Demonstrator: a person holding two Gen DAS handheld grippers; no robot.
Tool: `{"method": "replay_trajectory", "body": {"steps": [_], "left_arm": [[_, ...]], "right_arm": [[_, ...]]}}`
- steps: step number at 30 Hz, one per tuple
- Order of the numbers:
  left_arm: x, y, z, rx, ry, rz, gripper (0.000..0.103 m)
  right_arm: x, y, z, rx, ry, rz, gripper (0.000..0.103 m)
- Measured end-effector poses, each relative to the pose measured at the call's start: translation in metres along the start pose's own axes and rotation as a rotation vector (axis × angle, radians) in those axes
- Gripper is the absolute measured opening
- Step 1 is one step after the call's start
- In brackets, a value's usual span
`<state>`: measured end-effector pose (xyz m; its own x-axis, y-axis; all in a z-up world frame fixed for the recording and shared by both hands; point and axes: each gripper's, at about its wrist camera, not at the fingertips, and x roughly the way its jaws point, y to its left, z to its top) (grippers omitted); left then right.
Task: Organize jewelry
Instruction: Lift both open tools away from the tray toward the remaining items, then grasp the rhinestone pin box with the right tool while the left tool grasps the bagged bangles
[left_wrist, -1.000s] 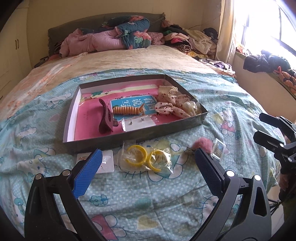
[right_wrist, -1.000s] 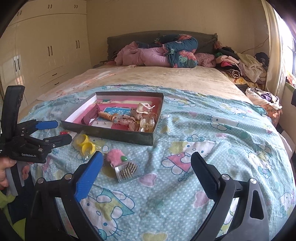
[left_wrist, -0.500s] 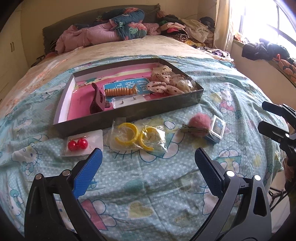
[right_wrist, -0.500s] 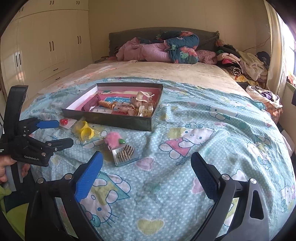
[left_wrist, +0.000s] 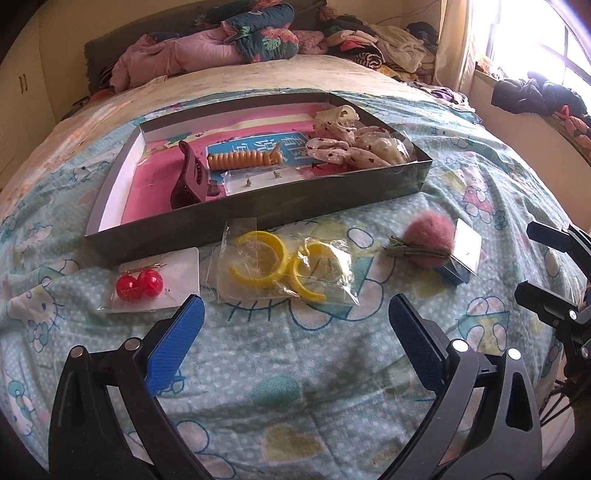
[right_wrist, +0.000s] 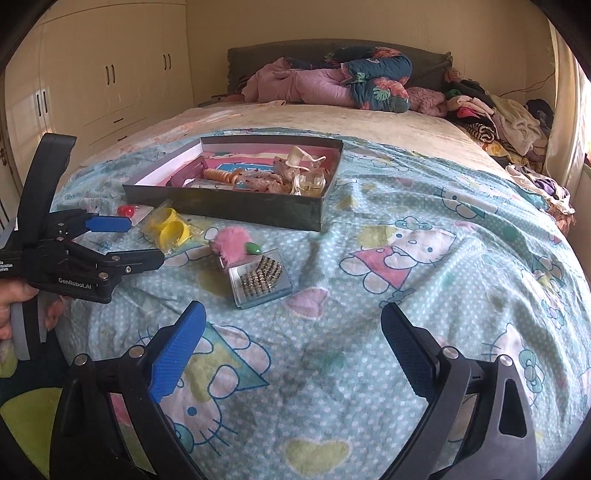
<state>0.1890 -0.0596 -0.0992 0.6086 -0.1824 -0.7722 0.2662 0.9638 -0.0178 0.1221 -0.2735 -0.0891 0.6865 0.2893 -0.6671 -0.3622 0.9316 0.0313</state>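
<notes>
A shallow dark box (left_wrist: 332, 192) (right_wrist: 258, 212) with a pink lining lies on the bed and holds a maroon hair claw (left_wrist: 188, 181), an orange spiral tie (left_wrist: 240, 160) and cream bows (left_wrist: 347, 144). In front of it lie red ball earrings on a card (left_wrist: 142, 284), bagged yellow hoops (left_wrist: 273, 266) (right_wrist: 171, 230), a pink pom-pom clip (left_wrist: 428, 236) (right_wrist: 232, 243) and a small clear case of beads (right_wrist: 260, 282). My left gripper (left_wrist: 295, 325) is open just short of the hoops. My right gripper (right_wrist: 290, 332) is open, below the bead case.
The bed has a light blue cartoon-print sheet (right_wrist: 424, 258). Folded quilts and piled clothes (right_wrist: 351, 81) lie at the headboard. Wardrobes (right_wrist: 92, 85) stand on the left, a window sill with clothes (left_wrist: 535, 96) on the right.
My left gripper has moved forward and down towards the bagged hoops and earring card. My right gripper has drawn a little closer to the bead case. Both stay open.
</notes>
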Motion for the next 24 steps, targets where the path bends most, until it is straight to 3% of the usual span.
{"method": "replay_trajectory", "body": {"steps": [14,17,24], "left_arm": [[0.019,-0.005,0.012,0.022,0.023,-0.026,0.091],[0.021,-0.004,0.015,0.012,0.022,-0.039,0.086],[0.027,-0.011,0.017,0.045,0.026,-0.034,0.077]], "right_arm": [[0.041,0.007,0.015,-0.071,0.041,0.034,0.093],[0.052,0.010,0.018,-0.090,0.055,0.040,0.091],[0.064,0.014,0.014,-0.103,0.089,0.064,0.046]]}}
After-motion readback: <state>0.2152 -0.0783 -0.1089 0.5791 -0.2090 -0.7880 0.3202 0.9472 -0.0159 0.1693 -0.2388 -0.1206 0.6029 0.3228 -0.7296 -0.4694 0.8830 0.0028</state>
